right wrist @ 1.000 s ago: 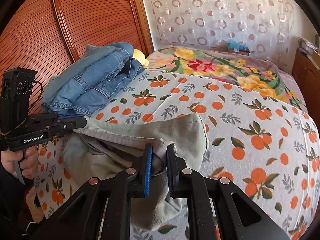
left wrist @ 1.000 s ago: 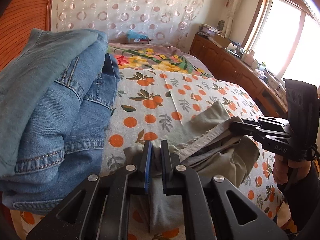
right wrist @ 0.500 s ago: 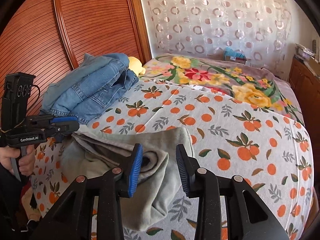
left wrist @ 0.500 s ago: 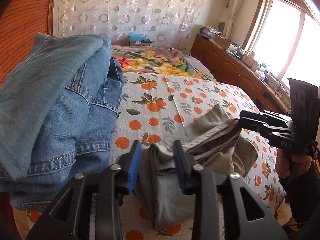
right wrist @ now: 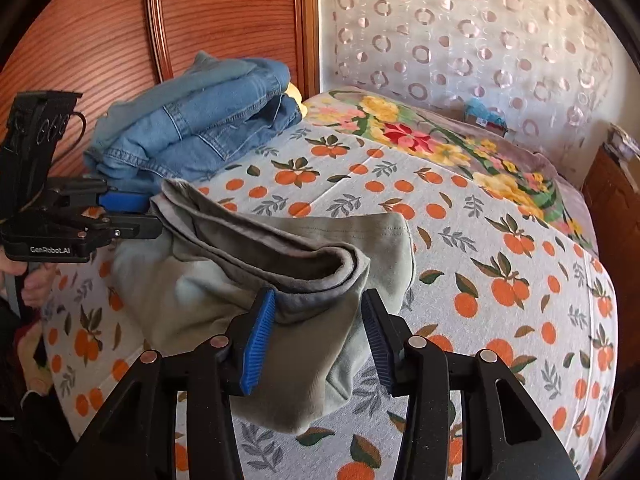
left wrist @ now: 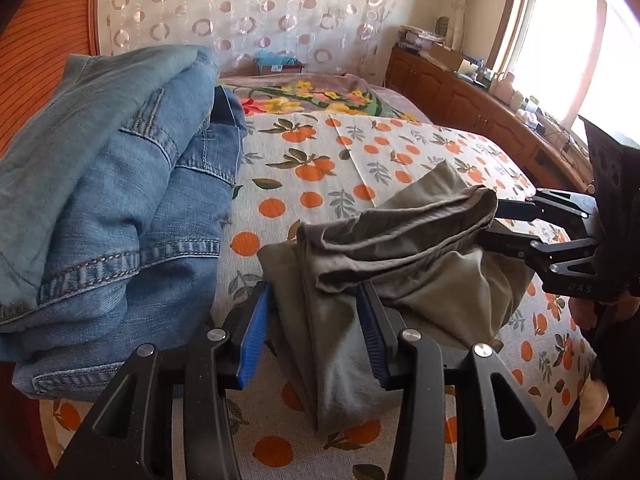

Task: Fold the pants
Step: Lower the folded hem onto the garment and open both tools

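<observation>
Now both grippers, left (left wrist: 314, 334) and right (right wrist: 318, 336), stand with jaws released around the folded pants (right wrist: 256, 280) near the bed's (right wrist: 520, 248) front edge, so backing straight off without snagging cloth should keep the fold neat.

Both wrist cameras sit low and close over the bed's near edge, looking along their open fingers up the orange-print bedspread (left wrist: 320, 168) toward the curtained wall, probably side by side, sharing the olive pants (left wrist: 384, 256) between them.
</observation>
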`<state>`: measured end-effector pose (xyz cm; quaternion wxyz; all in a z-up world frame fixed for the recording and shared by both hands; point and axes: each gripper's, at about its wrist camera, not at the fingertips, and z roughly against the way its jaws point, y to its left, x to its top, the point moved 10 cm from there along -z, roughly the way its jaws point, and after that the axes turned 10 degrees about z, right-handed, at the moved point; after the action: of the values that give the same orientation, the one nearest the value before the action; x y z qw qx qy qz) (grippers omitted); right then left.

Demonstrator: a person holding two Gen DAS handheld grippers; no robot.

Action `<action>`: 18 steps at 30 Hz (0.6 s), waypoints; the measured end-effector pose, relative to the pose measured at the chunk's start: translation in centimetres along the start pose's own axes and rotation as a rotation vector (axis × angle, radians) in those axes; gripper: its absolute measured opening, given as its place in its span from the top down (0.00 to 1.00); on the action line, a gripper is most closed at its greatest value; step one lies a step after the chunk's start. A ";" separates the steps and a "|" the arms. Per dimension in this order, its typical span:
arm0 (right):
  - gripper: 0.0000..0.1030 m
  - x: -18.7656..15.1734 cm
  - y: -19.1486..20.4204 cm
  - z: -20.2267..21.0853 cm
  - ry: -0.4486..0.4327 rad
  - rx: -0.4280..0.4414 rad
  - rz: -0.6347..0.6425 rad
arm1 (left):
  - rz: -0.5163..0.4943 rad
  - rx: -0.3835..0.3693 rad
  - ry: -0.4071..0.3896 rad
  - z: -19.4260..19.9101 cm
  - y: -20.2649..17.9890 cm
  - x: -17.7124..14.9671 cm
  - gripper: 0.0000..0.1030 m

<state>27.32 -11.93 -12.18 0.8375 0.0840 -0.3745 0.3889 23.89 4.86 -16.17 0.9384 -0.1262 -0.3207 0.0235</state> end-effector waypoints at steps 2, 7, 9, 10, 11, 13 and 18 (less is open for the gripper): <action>0.55 0.3 -0.4 -0.6 0.013 -0.007 0.001 | -0.005 0.008 0.003 -0.4 -0.1 0.3 0.56; 0.55 1.6 -1.5 -1.5 -0.005 -0.032 0.007 | -0.021 0.029 0.011 -1.7 -0.2 1.4 0.56; 0.55 1.8 -2.2 -1.8 -0.019 -0.055 -0.011 | -0.030 0.035 0.006 -2.1 -0.4 2.0 0.56; 0.55 1.9 -2.5 -2.0 -0.022 -0.058 -0.025 | -0.032 0.036 0.002 -2.2 -0.5 2.3 0.56; 0.55 1.9 -2.8 -2.1 -0.027 -0.061 -0.037 | -0.031 0.038 -0.002 -2.3 -0.6 2.4 0.56; 0.55 1.8 -3.0 -2.1 -0.039 -0.067 -0.053 | -0.024 0.042 -0.014 -2.4 -0.5 2.8 0.56; 0.55 1.5 -2.9 -1.5 -0.058 -0.067 -0.071 | -0.005 0.042 -0.019 -2.3 -0.2 2.7 0.56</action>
<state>30.85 -12.43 -11.74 0.8419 0.0802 -0.4082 0.3438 27.40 4.55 -16.24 0.9378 -0.1055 -0.3296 0.0290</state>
